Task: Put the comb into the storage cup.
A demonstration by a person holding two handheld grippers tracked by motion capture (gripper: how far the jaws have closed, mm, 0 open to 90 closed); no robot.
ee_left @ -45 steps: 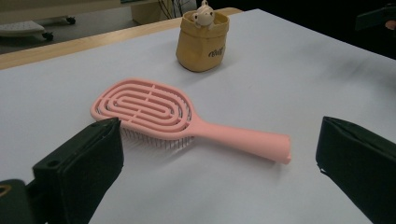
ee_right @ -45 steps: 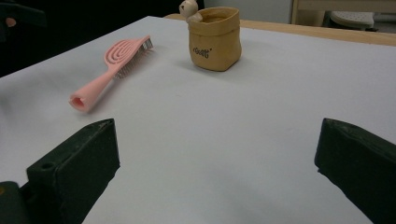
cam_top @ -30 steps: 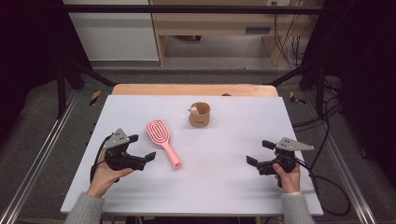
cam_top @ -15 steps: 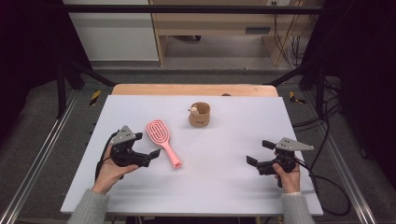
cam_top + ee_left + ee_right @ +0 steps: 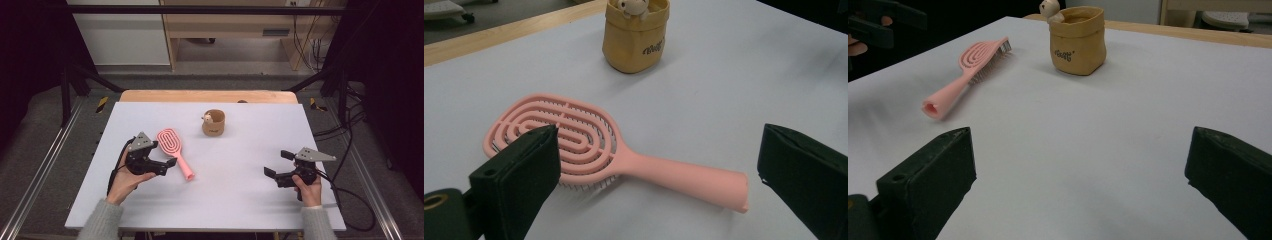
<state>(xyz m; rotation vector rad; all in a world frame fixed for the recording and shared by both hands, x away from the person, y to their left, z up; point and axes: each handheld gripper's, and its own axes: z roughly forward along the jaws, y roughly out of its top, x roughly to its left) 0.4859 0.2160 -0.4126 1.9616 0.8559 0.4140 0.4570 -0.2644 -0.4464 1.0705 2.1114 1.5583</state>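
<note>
White tabletop (image 5: 225, 200) fills the scene under the high view, with a wooden strip at its far edge and dark floor beyond. At the left, the left gripper (image 5: 167, 159) has moved in since a second ago: then it sat well to the left of the pink hairbrush (image 5: 174, 150), and now its jaws stand wide apart just beside the brush, one near the oval head and the other out past the handle's end. Its own view looks along those jaws with the hairbrush (image 5: 614, 160) lying flat between them, bristles down, not yet touched. That closing of the gap suggests a grasp on the brush is being lined up, probably at the handle. Ahead of this gripper and to its right stands the small tan pouch (image 5: 214, 122) with a toy peeking out, unmoved from the earlier frames, as is the brush itself. Far right, the right gripper (image 5: 274, 164) rests where it was, jaws spread wide and empty, well apart from both things.
</note>
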